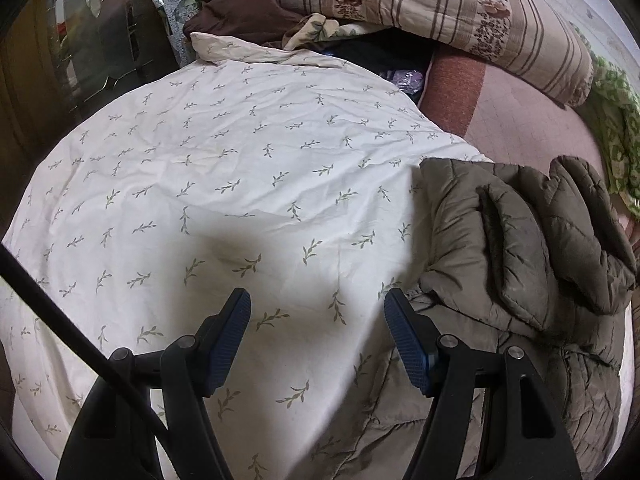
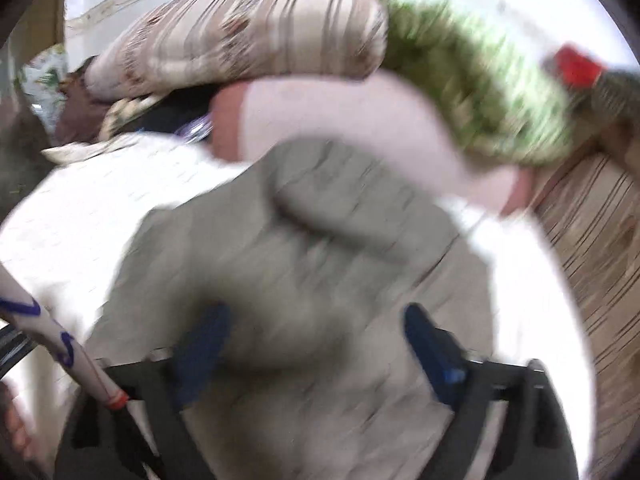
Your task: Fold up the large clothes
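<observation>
Jacket position: the olive quilted jacket (image 1: pixel 520 248) lies bunched on the cream leaf-print sheet (image 1: pixel 240 168), at about 3 o'clock in your left wrist view, its lower part running down toward 5 o'clock.
Left gripper: your left gripper (image 1: pixel 318 304) stands wide, nothing between the pads, hovering over bare sheet; the jacket's near edge sits just beside the right-hand pad.
Right gripper: your right gripper (image 2: pixel 316 320) also looks spread wide, directly over the jacket (image 2: pixel 304 240); the frame is badly motion-blurred, so contact with the fabric cannot be confirmed.
Nearer arm: right, by judgement; the jacket fills the centre of its view from 12 down to 6 o'clock.
Long axis: probably runs 6 to 12 o'clock in the right view, with a sleeve-like roll crossing toward 2 o'clock.
Material: puffy channel-stitched shell, soft and thick; expect it to spring back and slide on the smooth sheet.
Surroundings: striped pillow (image 1: pixel 432 12) at 1 o'clock, brown garment (image 1: pixel 244 4) at 12, well apart from the jacket.
</observation>
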Available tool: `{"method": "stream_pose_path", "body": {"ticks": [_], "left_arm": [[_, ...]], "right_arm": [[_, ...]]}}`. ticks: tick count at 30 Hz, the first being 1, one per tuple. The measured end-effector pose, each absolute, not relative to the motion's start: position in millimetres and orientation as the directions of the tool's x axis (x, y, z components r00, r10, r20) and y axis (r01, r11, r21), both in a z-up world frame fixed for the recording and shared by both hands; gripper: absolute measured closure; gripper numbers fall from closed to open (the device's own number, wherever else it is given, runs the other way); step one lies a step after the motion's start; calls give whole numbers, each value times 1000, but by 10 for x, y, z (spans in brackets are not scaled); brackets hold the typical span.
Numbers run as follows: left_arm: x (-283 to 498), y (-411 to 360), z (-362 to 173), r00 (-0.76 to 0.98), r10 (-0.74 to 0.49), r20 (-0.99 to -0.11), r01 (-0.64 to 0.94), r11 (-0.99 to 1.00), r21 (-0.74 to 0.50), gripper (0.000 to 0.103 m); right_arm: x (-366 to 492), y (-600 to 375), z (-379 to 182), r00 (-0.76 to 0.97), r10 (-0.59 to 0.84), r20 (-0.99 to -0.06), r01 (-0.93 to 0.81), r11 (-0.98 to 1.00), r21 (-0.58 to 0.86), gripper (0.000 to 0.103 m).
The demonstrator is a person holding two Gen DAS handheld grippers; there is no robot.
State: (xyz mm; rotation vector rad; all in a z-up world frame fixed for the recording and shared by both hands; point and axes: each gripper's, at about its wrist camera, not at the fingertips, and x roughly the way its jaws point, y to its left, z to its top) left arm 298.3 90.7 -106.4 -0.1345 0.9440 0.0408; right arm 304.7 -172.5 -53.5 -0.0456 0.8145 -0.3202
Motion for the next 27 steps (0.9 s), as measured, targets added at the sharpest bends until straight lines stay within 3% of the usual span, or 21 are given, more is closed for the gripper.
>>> {"method": "stream_pose_path", "body": {"ticks": [4,6,7,8,17,23,27], "left_arm": [[3001,846,-1095,578,-24,-816,-77,994,-84,35],[3005,829,-1094,577,-28,-816,-71,994,-85,35],[3005,819,-1094,578,-28,-816,-70,994,-84,35],[3008,804,-1094,580,-28,-814,-67,994,-82,35],[2971,689,-1097,582,-52,-812,-28,996,-84,35],[2808,577,-1037,602,-90,-793,19,995,-99,35],[2584,493,-944,622,-102,-776,57,995,-84,35]], "right_arm": [[3521,-1784,-759,580,-396,-711,258,918,-301,9],[3670,-1829,-948,538,-431,-725,243,902,-356,41],[3725,-1878,-1045,487,-446,-751,247,895,-371,93],[3741,-1967,-1114,450,-419,-789,252,907,-337,96],[2750,-2214,-773,542,-146,-827,255,967,-3,96],[2809,-2308,-1387,445,-112,-889,257,966,6,96],[2777,-2312,-1477,516,-115,-849,283,958,42,93]]}}
